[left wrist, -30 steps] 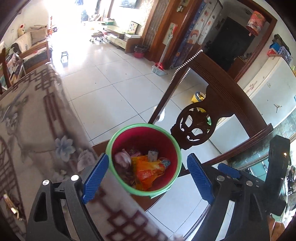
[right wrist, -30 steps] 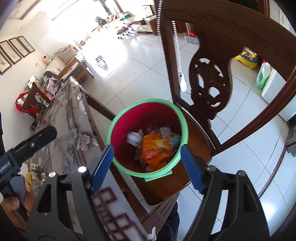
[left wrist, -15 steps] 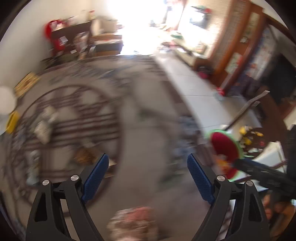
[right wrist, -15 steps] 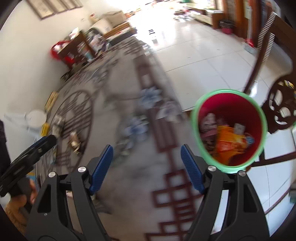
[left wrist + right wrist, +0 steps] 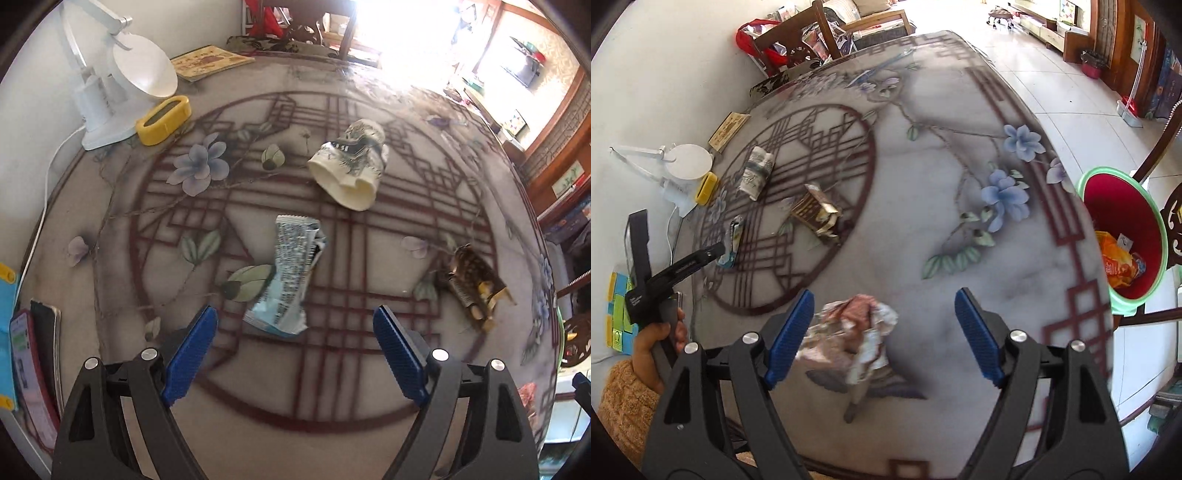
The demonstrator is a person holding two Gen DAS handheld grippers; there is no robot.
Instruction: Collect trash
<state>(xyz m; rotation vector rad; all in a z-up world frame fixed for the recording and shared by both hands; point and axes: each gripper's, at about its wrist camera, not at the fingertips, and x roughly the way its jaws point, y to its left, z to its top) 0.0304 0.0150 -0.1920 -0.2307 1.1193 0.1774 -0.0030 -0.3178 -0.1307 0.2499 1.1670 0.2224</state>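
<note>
Left gripper [image 5: 291,350] spread wide, empty, poised over the table [image 5: 369,398]; silver wrapper [image 5: 291,273] flat just ahead between the fingertips, so thin that closing could skate over it or nudge it away; beyond, crumpled paper cup [image 5: 351,166], prone to roll; off right, brown wrapper [image 5: 469,280]. Right gripper [image 5: 884,338] equally wide, empty; crumpled pink paper [image 5: 857,332] near the left fingertip, off-centre, likely pushed aside instead of pinched; far right past the table edge, red bin [image 5: 1123,236], risking drops short of its rim.
</note>
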